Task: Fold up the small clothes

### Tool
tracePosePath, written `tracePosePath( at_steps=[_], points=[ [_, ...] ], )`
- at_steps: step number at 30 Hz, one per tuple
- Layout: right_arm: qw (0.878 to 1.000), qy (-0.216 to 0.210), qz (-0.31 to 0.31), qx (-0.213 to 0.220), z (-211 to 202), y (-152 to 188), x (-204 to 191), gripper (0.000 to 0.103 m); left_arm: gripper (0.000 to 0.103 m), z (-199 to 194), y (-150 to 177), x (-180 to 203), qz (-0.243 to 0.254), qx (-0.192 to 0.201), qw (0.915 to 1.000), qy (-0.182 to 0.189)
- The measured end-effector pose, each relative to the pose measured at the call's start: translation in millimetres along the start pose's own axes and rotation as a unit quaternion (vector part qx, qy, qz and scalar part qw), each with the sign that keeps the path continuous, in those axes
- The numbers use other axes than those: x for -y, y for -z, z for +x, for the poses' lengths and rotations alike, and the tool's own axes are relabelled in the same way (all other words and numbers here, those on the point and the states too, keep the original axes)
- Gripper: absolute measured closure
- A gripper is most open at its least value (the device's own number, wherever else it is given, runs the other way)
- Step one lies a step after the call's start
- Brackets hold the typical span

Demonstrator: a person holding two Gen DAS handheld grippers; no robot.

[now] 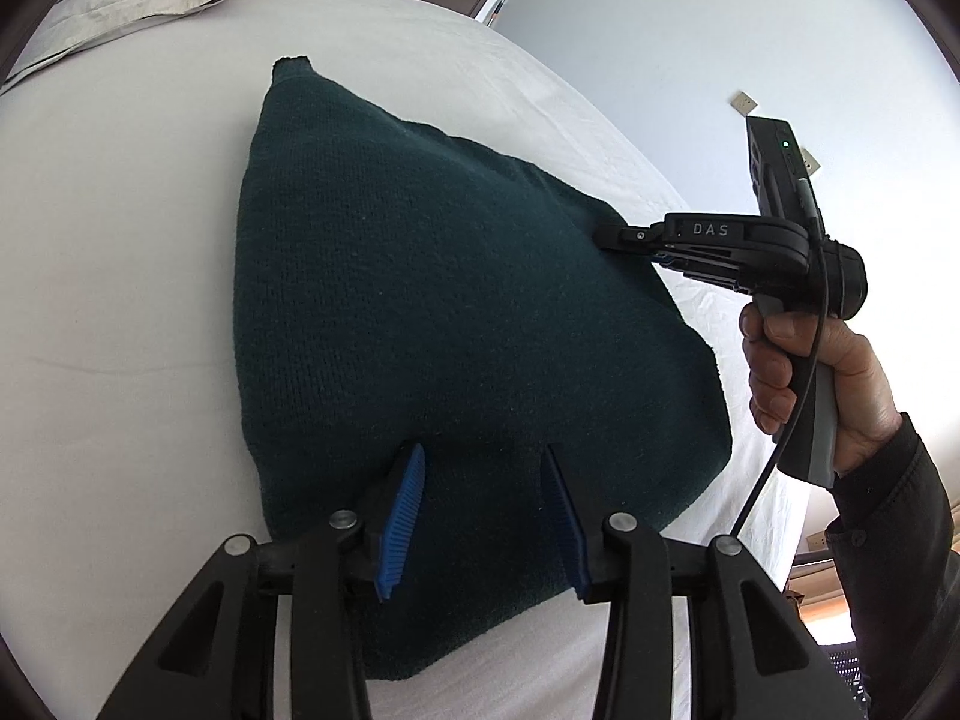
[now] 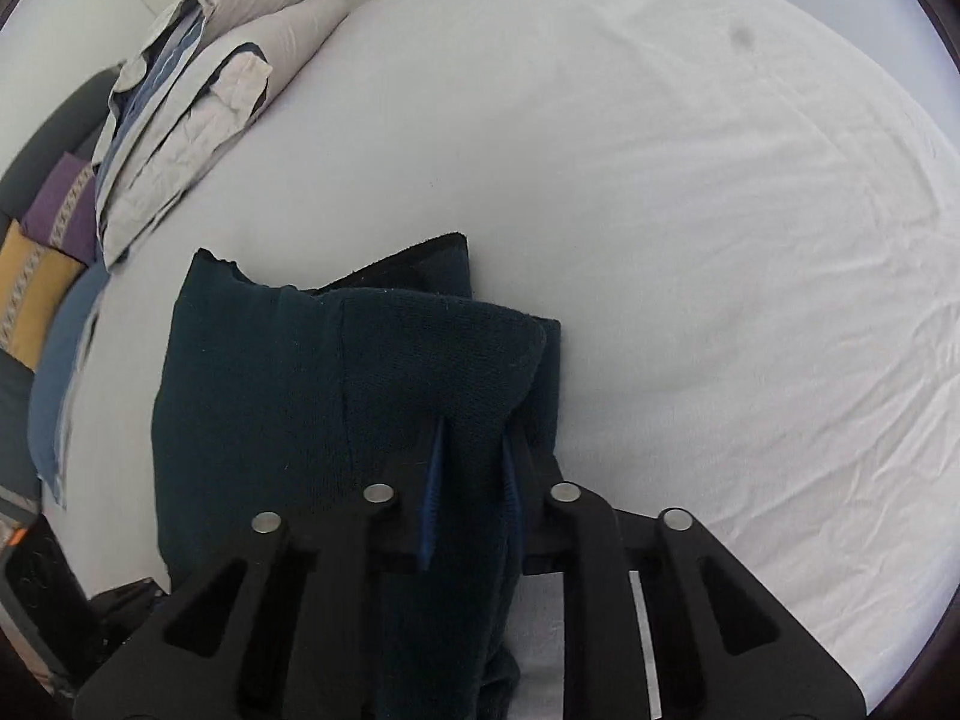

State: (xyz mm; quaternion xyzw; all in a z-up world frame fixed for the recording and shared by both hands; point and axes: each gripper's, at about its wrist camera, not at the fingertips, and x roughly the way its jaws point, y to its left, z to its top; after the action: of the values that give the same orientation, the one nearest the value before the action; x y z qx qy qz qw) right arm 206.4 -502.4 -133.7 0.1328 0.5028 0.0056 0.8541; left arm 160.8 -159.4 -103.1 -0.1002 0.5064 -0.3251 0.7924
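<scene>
**Dark green knit pinched on the bed**

Nearest in the left wrist view, the left tool (image 1: 483, 462) stands partly open, its blue pads resting on the near edge of the dark green garment (image 1: 420, 300) without pinching it. The garment lies spread on the white bed (image 1: 120, 300). At its right edge the right tool (image 1: 609, 237) is closed on a raised fold of the knit, held by a hand (image 1: 810, 372). Farther back, folded bedding (image 2: 180, 108) is piled beside the pillows.
</scene>
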Motion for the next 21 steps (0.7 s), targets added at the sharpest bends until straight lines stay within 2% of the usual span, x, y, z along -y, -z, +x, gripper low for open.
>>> tracePosePath(
  at_steps=[4, 7, 11, 13, 14, 15, 17, 19, 20, 21],
  points=[
    [0.994, 0.066, -0.077, 0.046, -27, -10, -38, 0.097, 0.059, -4, 3, -1, -0.008, 0.015, 0.9999, 0.002],
    [0.989, 0.074, -0.103, 0.078, -40, -28, -62, 0.097, 0.059, -9, 7, 1, -0.015, 0.033, 0.9993, -0.006],
    [0.994, 0.053, -0.077, 0.056, -18, -53, -62, 0.097, 0.059, -6, 16, 7, 0.004, 0.05, 0.9982, -0.034],
    [0.994, 0.081, -0.075, 0.024, 14, -52, -47, 0.097, 0.059, -1, 20, 9, 0.012, 0.051, 0.9978, -0.041],
    [0.994, 0.084, -0.072, 0.016, 27, -48, -39, 0.097, 0.058, 1, 21, 10, 0.015, 0.052, 0.9977, -0.042],
    [0.995, 0.07, -0.059, 0.027, 30, -46, -31, 0.096, 0.058, 1, 22, 11, 0.019, 0.051, 0.9974, -0.046],
    [0.998, 0.047, -0.016, 0.046, 25, -44, -15, 0.084, 0.058, -4, 20, 8, 0.021, 0.049, 0.9974, -0.048],
    [0.998, 0.035, 0.006, 0.052, 17, -44, -7, 0.08, 0.055, -11, 17, 9, 0.016, 0.045, 0.9979, -0.044],
    [0.998, 0.043, 0.008, 0.053, 13, -44, -5, 0.077, 0.054, -19, 15, 8, 0.015, 0.049, 0.9977, -0.045],
    [0.996, 0.063, 0.013, 0.057, 6, -43, -6, 0.063, 0.049, -27, 13, 9, 0.017, 0.059, 0.9969, -0.048]
  ],
)
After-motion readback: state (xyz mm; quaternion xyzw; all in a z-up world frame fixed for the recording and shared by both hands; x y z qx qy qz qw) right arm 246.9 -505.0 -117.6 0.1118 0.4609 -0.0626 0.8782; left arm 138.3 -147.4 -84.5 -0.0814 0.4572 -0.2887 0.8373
